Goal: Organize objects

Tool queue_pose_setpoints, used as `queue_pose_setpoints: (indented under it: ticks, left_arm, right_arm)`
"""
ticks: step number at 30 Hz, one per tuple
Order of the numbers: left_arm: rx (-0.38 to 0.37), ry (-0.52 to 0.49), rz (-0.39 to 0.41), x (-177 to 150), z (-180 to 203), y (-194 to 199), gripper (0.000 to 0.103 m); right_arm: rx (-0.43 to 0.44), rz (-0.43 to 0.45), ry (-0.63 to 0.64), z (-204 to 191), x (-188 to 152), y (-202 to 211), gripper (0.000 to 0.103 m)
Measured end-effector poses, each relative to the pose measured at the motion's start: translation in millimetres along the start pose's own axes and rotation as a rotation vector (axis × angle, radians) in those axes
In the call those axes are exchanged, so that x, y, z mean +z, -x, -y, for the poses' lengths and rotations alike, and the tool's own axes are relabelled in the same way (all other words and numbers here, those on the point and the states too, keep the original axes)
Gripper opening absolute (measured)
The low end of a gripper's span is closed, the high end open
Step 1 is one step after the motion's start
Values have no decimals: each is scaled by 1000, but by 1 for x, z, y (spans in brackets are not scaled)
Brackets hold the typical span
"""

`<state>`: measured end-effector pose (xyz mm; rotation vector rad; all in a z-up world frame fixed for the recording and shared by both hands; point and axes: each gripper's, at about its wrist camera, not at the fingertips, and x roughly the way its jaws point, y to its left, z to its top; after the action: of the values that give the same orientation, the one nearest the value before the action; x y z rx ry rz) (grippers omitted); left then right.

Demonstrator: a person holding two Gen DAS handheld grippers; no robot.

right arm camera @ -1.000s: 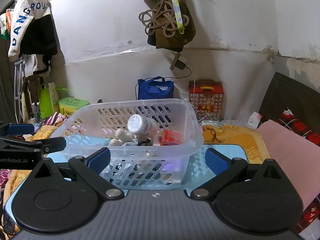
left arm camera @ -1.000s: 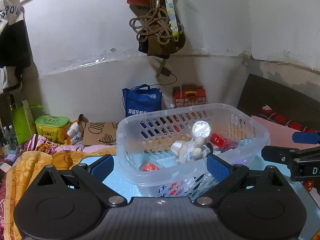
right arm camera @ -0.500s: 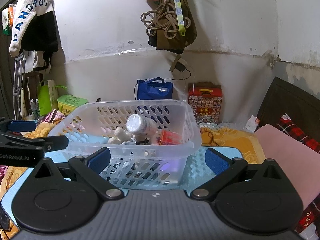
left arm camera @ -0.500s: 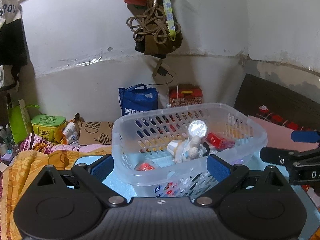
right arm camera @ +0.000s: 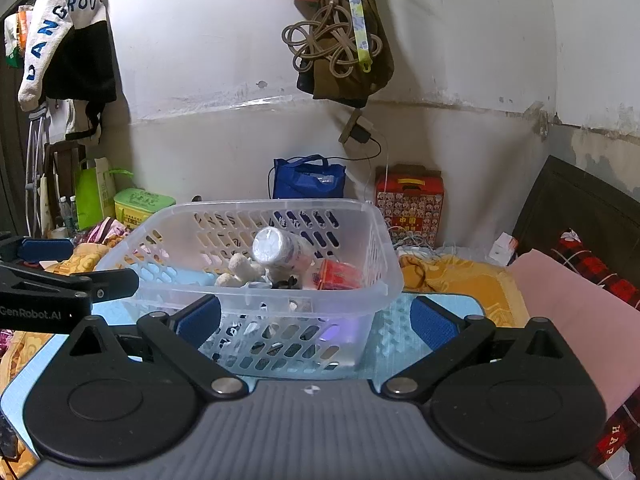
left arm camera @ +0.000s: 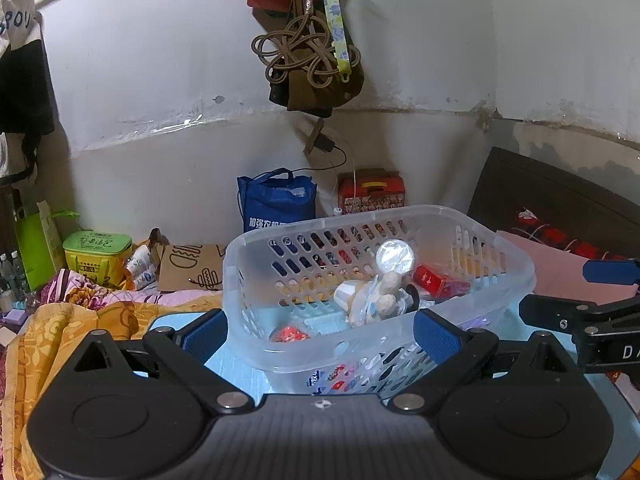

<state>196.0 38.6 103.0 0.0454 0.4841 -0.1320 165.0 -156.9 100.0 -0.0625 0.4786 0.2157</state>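
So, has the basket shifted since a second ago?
No. The basket keeps its place against the blue bag behind it; only the view drifted slightly.

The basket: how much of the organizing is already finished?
Done: the basket holds a bottle, a red pack and a small toy. In hand: nothing; left gripper and right gripper are open. Left: no loose items visible on the blue mat.

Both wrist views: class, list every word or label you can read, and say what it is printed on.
"GenRobot.AI": side of the left tongs.
"ANGROU": sleeve of the hanging jacket.
"HAP": red cloth at the lower right, cut off.
"D": side of the right tongs, cut off.
Blue bag, green box, red carton: print too blurred to read.
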Motion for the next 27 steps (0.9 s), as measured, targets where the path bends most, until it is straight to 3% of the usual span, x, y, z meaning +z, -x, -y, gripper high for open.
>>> queue_pose_setpoints:
  ticks: [27]
  left_arm:
    - [-32, 17, -7, 2, 6, -3, 101]
  right_arm:
    - [1, -1, -11, 6, -3, 1, 103]
